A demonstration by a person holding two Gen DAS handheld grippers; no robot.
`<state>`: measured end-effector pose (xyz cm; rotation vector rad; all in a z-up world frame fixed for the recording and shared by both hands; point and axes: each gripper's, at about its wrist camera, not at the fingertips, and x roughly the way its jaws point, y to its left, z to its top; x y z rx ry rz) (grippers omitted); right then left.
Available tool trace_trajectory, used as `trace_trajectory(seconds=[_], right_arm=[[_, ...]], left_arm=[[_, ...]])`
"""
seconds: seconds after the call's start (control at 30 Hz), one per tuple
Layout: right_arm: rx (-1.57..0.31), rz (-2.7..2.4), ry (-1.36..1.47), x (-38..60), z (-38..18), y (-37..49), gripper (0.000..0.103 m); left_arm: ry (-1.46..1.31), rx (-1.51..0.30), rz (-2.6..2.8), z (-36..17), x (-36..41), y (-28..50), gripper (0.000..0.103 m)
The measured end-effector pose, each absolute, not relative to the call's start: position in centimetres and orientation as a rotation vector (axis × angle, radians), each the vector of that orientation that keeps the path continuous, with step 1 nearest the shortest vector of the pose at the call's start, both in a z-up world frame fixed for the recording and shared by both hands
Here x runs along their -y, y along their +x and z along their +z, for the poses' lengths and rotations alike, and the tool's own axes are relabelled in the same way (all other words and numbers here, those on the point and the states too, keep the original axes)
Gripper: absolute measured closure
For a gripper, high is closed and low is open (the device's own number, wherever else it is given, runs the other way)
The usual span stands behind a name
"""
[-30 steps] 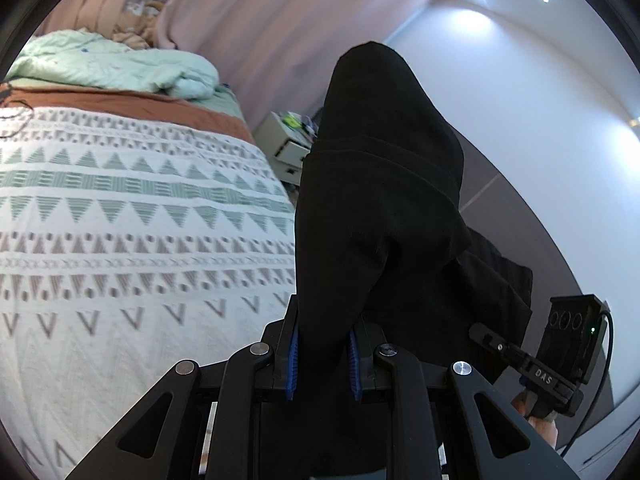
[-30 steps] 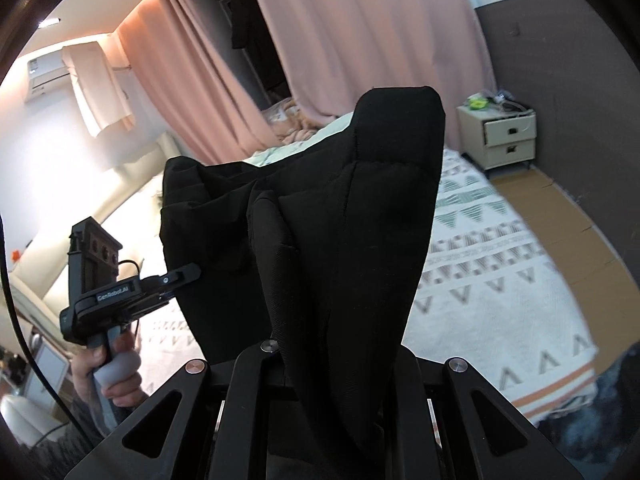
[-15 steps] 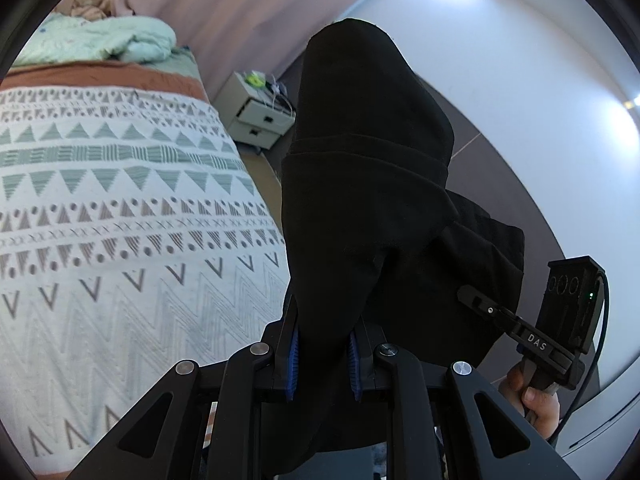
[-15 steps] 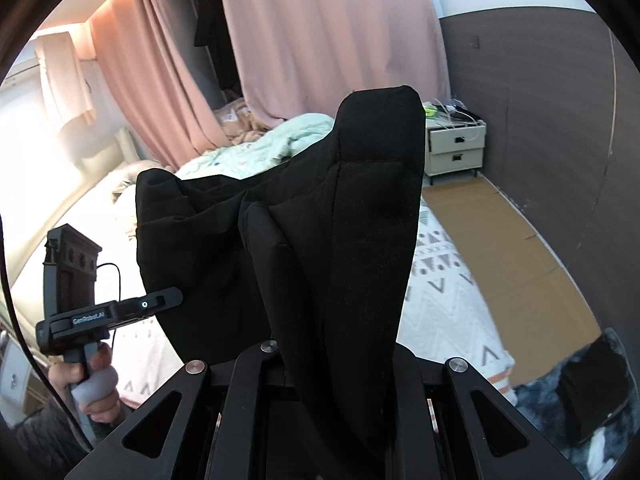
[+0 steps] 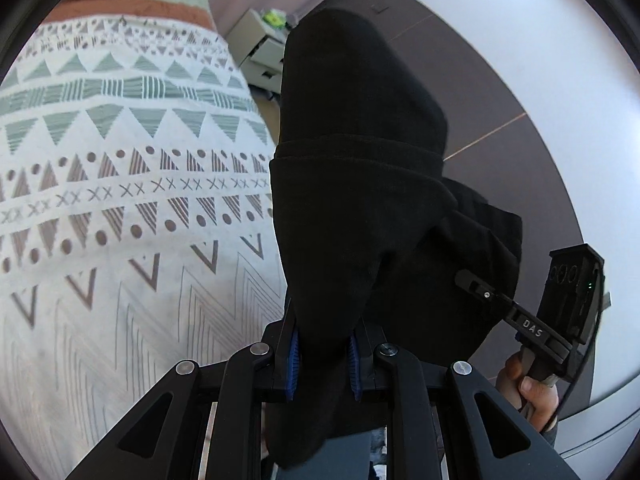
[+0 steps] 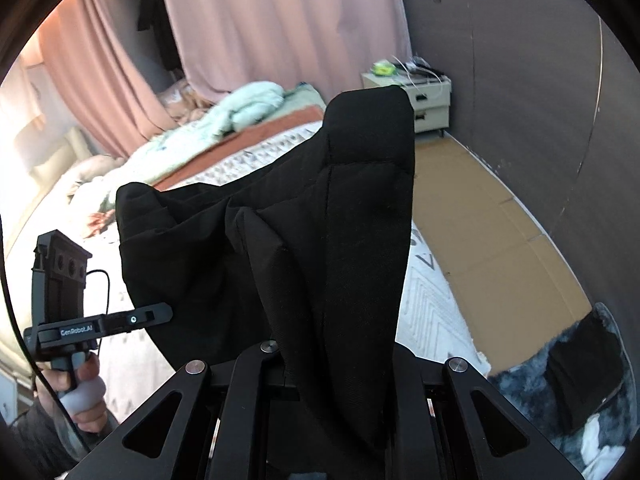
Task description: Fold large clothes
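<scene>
Both grippers swing down toward the bed (image 5: pixel 120 208) now, the view tipping lower than a second ago. Left gripper (image 5: pixel 322 354) stays clamped on the black garment (image 5: pixel 360 208); right gripper (image 6: pixel 340 376) is clamped on it too, cloth slung between them in the air, ready for laying out.

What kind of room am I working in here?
A bedroom, most likely: a bed with a patterned bedspread, a rumpled mint duvet near its far end, a bedside drawer cabinet, and pink curtains behind.
</scene>
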<state>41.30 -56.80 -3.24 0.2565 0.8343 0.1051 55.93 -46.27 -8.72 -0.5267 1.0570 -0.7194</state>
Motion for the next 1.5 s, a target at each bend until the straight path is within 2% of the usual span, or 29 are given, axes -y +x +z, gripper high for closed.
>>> trace_trajectory(seconds=[0.3, 0.4, 0.43, 0.47, 0.5, 0.53, 0.57, 0.6, 0.87, 1.1, 1.37, 1.43, 1.47, 1.5], right_arm=[[-0.936, 0.06, 0.258, 59.7, -9.7, 48.6, 0.088], [-0.961, 0.042, 0.262, 60.4, -12.6, 51.0, 0.088], [-0.964, 0.017, 0.268, 60.6, -13.3, 51.5, 0.085], [-0.965, -0.013, 0.266, 61.1, -14.2, 51.8, 0.075], [-0.973, -0.061, 0.256, 61.4, -15.2, 52.3, 0.06], [-0.992, -0.105, 0.257, 61.8, -16.2, 52.6, 0.055], [-1.009, -0.137, 0.27, 62.3, -17.0, 52.8, 0.045], [-1.019, -0.161, 0.286, 62.8, -17.3, 52.7, 0.043], [-0.919, -0.272, 0.445, 67.5, -16.1, 42.4, 0.043], [-0.852, -0.367, 0.671, 69.3, -18.9, 31.3, 0.043], [-0.799, -0.282, 0.856, 68.8, -24.0, 29.5, 0.043], [-0.796, -0.252, 0.886, 68.7, -25.4, 30.4, 0.05], [-0.784, -0.244, 0.893, 68.7, -25.6, 30.4, 0.073], [-0.77, -0.265, 0.896, 69.0, -25.8, 30.7, 0.085]], left_arm=[[-0.531, -1.152, -0.646, -15.7, 47.2, 62.9, 0.082], [-0.515, -1.186, -0.6, -17.8, 47.4, 64.3, 0.077], [-0.482, -1.197, -0.579, -18.5, 47.8, 64.8, 0.071], [-0.449, -1.208, -0.562, -19.1, 48.1, 65.1, 0.067], [-0.421, -1.223, -0.542, -19.8, 48.3, 65.4, 0.058], [-0.418, -1.233, -0.535, -20.4, 48.4, 65.5, 0.051], [-0.427, -1.235, -0.536, -20.8, 48.3, 65.6, 0.049], [-0.438, -1.23, -0.54, -21.1, 48.1, 65.5, 0.048], [-0.379, -1.115, -0.559, -18.5, 45.3, 63.4, 0.048], [-0.334, -1.116, -0.585, -17.2, 45.6, 61.6, 0.048], [-0.279, -1.157, -0.584, -19.2, 47.4, 61.1, 0.048], [-0.264, -1.145, -0.586, -19.3, 47.7, 61.1, 0.052], [-0.271, -1.142, -0.589, -19.4, 47.8, 61.1, 0.053], [-0.288, -1.136, -0.592, -19.6, 47.7, 61.4, 0.053]])
